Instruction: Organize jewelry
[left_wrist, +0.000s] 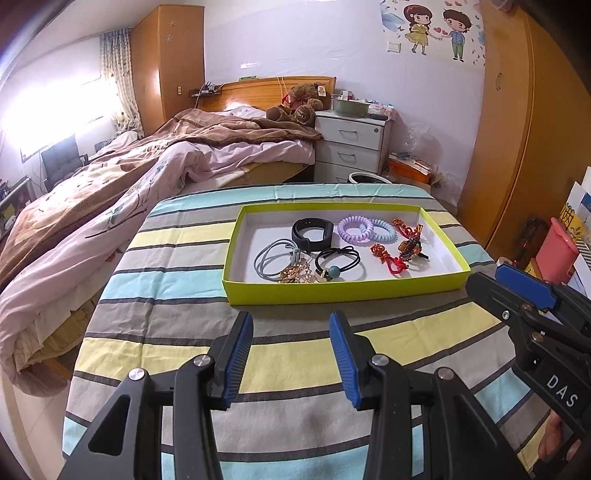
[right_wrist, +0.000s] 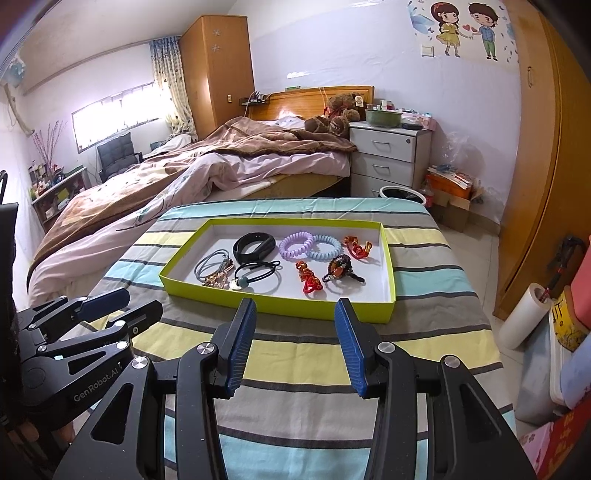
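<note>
Left wrist view shows the left gripper (left_wrist: 291, 325) hanging over the striped cloth (left_wrist: 184, 321), fingers spread with nothing between them, just short of the green tray (left_wrist: 332, 291). Inside the tray, from left to right, lie a grey hair tie (left_wrist: 273, 258), a black wristband (left_wrist: 312, 230), a black hair tie with a bead (left_wrist: 338, 264), a purple coil tie (left_wrist: 354, 229), a blue coil tie (left_wrist: 382, 230) and red knotted cords (left_wrist: 391, 258). Further right, the right gripper (right_wrist: 295, 314) is likewise spread and empty, near the tray's front wall.
</note>
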